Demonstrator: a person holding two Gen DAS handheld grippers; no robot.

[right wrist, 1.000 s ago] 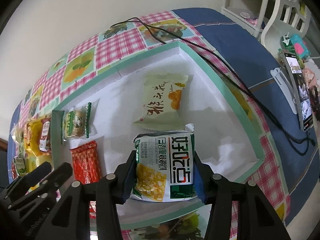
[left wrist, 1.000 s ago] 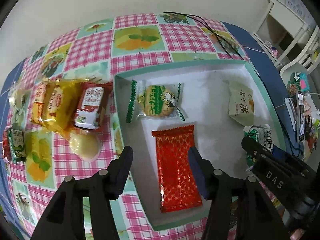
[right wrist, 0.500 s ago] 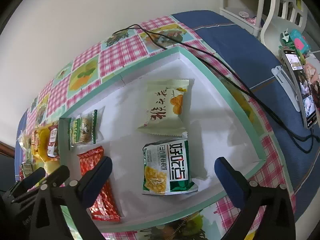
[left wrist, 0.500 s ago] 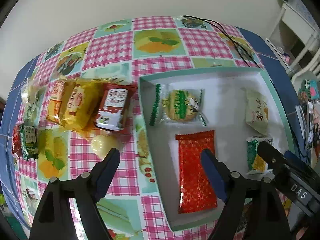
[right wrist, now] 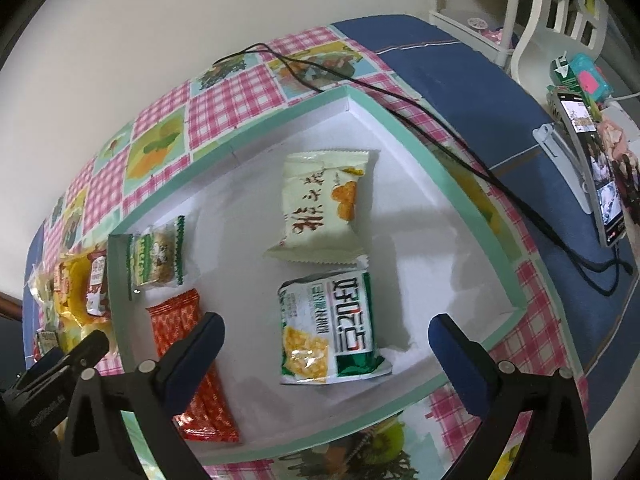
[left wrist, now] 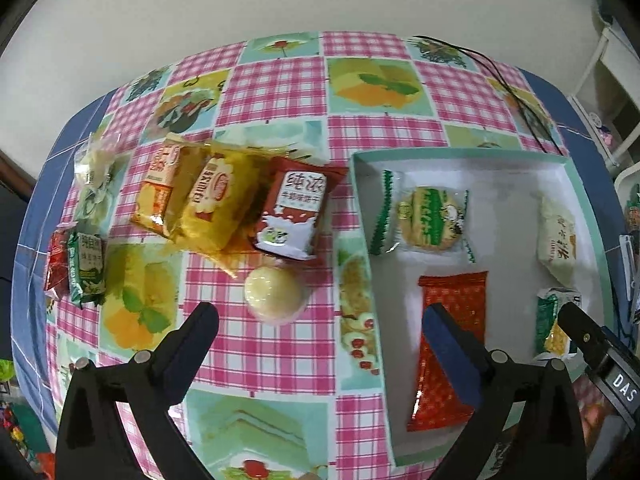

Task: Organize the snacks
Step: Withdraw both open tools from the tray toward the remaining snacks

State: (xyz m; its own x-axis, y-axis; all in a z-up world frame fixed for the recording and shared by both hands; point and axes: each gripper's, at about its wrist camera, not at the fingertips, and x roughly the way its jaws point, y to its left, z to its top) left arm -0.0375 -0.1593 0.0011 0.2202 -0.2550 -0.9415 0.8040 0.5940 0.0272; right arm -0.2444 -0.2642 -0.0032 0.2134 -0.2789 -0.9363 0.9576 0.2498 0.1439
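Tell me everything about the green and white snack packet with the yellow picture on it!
The green and white snack packet is a shiny, puffy plastic pouch with crimped ends, big dark characters on its white half and a yellow snack pictured on the green part. It lies flat, sealed, inside the white tray, near its front wall. Its top edge seems to meet the cream packet behind it. The open right gripper hangs above it, not touching.
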